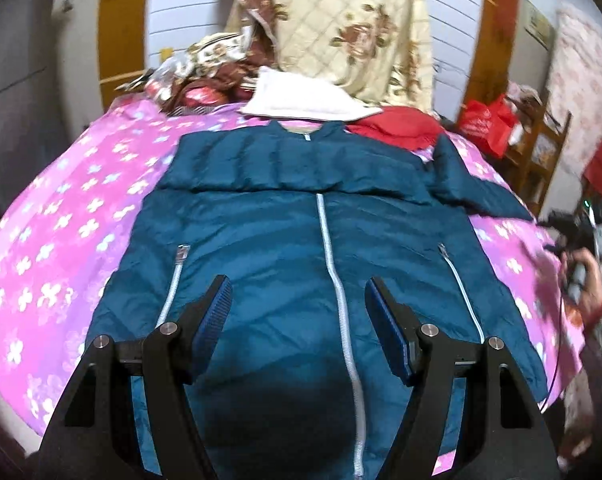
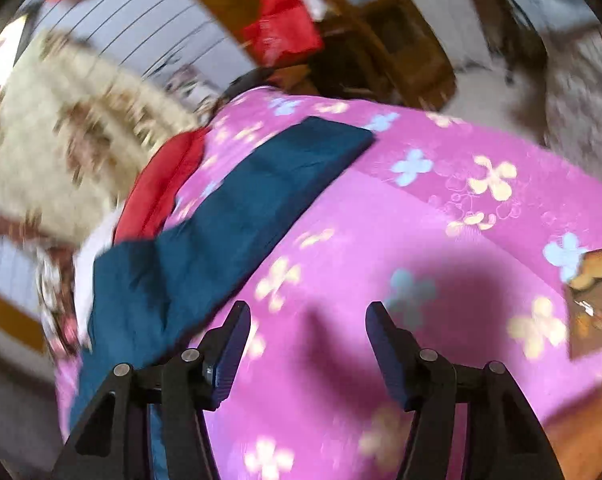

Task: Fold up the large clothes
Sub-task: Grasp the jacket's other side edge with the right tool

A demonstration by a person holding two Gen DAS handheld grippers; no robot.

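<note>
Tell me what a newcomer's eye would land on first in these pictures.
First the teal puffer jacket, spread front-up in the middle of the bed with its pale zip closed. Next the bright pink flowered bedspread beneath it. One sleeve lies stretched out to the side, ahead of the open right gripper.

The left wrist camera sits just behind the left gripper (image 1: 299, 308) and looks down at a slant over the hem end of the teal jacket (image 1: 301, 216), facing up the bed (image 1: 53, 240) toward the piled quilts (image 1: 349, 40) at the wall. The right wrist camera, behind the right gripper (image 2: 308, 344), hangs close over the bedspread off to the side, rolled and blurred. Both catch the jacket's outstretched sleeve (image 2: 261, 176) and the red cloth (image 2: 161, 188).
</note>
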